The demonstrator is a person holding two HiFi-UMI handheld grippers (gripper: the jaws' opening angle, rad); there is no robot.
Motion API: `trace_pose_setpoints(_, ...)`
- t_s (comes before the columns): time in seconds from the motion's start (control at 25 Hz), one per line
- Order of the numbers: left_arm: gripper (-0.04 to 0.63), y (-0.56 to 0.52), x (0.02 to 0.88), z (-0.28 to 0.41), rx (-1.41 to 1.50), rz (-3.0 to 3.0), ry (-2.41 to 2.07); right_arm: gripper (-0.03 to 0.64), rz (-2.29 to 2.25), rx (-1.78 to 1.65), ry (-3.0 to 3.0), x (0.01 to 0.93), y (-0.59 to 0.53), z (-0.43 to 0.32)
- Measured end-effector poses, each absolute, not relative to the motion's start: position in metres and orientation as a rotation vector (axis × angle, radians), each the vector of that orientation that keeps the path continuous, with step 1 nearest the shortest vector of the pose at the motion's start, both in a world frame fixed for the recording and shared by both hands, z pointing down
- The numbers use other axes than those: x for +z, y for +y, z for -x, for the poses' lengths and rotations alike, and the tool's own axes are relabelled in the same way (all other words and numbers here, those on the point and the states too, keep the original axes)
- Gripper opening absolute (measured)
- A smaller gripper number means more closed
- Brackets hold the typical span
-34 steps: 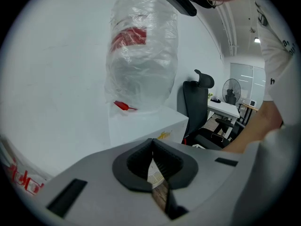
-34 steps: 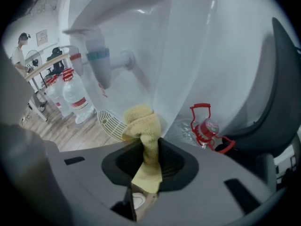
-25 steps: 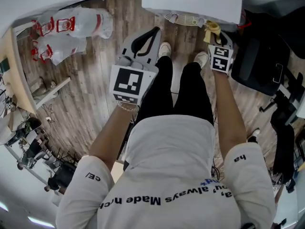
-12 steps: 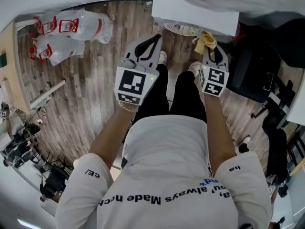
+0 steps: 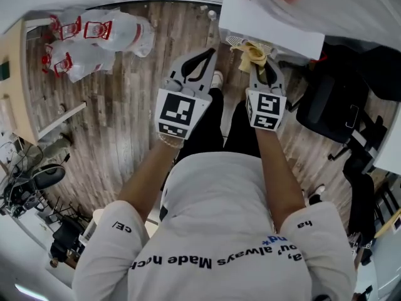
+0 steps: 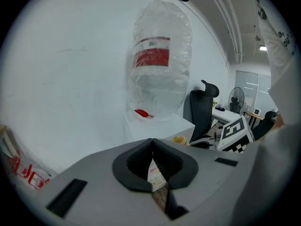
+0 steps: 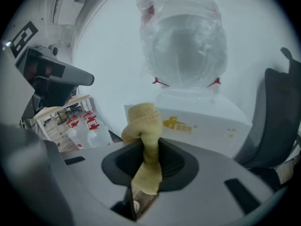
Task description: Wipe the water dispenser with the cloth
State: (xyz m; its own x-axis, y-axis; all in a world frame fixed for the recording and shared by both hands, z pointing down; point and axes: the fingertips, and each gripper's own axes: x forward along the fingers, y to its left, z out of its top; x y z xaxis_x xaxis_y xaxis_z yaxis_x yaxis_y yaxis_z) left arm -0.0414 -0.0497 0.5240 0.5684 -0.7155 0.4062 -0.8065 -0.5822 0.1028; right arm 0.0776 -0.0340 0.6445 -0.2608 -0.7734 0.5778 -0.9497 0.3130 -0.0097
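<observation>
Cloth (image 7: 143,126): yellow, bunched into a knot above the jaws and hanging in a strip below them. It is pinched in the right claw (image 7: 148,147), whose jaws are clamped on its middle. Water dispenser (image 7: 202,117): white cabinet carrying an inverted bottle (image 7: 183,46) wrapped in clear plastic. It stands straight ahead of the cloth, against the white wall. Change: over the last second the right claw has travelled forward. In the head view the cloth (image 5: 252,54) now lies at the lower edge of the dispenser (image 5: 269,27), where before it hung back from it. Contact cannot be confirmed, since the right gripper view shows the cabinet face near but apparently still apart from the cloth. Judgement: approach nearly complete, wiping not yet begun; the next call is a short advance to press cloth on the cabinet. Left claw (image 6: 151,147): jaws together on nothing, held level beside the right, no part in the work so far. Surroundings: spare bottles (image 5: 94,36) lying on the wooden floor (image 5: 125,118) to the left, and a black office chair (image 5: 326,99) to the right.
</observation>
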Motion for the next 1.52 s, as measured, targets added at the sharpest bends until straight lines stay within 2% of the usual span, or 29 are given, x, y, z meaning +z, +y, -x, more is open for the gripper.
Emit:
trace_pose_setpoints(0.36, 0.020, -0.056, 0.531, 0.076, 0.474, -2.516, -1.250, 0.091, -1.464, 0.510, -2.128, 0.657, -0.050, -0.019)
trace_pose_setpoints(0.72, 0.020, -0.065, 0.538, 0.099, 0.481, -2.525, -1.228, 0.091, -1.482, 0.581, -2.091, 0.678, -0.070, 0.008)
trace_pose_setpoints(1.52, 0.020, -0.084, 0.558, 0.112, 0.494, -2.512, -1.200, 0.089, -1.507, 0.734, -2.011, 0.729, -0.088, 0.012)
